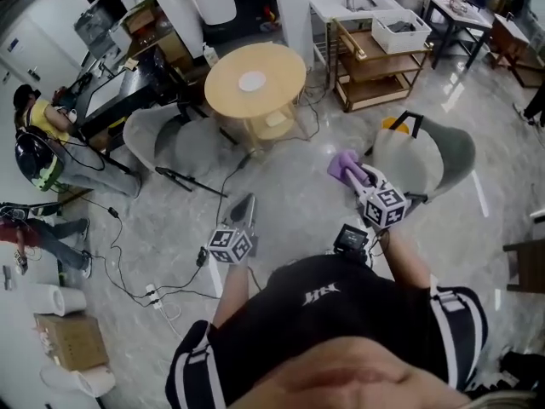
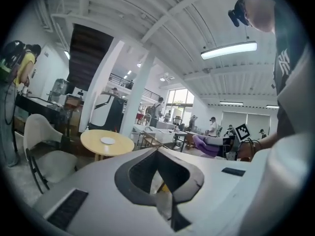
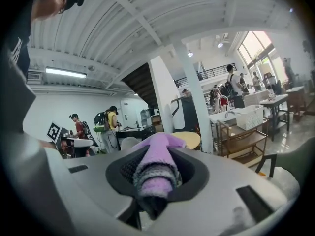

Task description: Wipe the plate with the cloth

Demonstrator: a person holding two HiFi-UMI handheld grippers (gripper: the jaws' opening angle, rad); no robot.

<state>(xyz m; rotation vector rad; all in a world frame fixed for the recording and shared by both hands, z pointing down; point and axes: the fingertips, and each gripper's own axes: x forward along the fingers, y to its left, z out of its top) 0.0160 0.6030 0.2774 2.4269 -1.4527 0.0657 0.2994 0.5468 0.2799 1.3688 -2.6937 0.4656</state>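
A white plate lies in the middle of a round wooden table, well ahead of me across the floor. My right gripper is shut on a purple cloth, which bulges out of its jaws. It is held at waist height, far short of the table. My left gripper is held low on my left, jaws together with nothing in them, pointing toward the table.
A white chair stands left of the table and a grey one sits by my right gripper. Cables trail over the floor. A wooden cart with a white basket is at the back right. People work at the left.
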